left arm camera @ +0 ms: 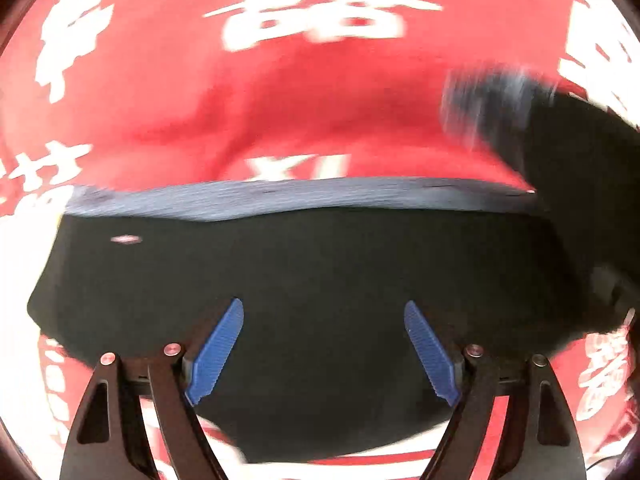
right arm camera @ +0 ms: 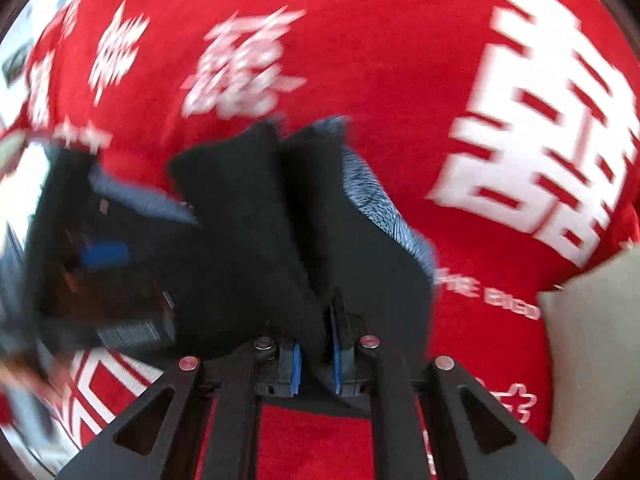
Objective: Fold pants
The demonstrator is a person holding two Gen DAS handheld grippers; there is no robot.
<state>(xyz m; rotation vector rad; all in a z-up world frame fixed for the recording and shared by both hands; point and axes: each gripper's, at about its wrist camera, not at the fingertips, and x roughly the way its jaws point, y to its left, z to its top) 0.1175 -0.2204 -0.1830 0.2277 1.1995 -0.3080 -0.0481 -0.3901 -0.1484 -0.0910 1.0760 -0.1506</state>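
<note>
Over red cloth lettered "XL", left gripper fingers wide, empty; right gripper fingers clamping black pants.

Bright, even light in both views, no hard shadows on the red cloth. White print near blown out, esp. lower left of the left wrist view. Heavy motion blur: lettering smeared sideways, grey-blue waistband streaked, dark pants soft-edged w/ no detail in the blacks. Right wrist view blurrier, left side just a smudge. Blue fingers stay sharp, close to the lens. Strong fisheye bulge, dark vignette round the corners of both pics.
</note>
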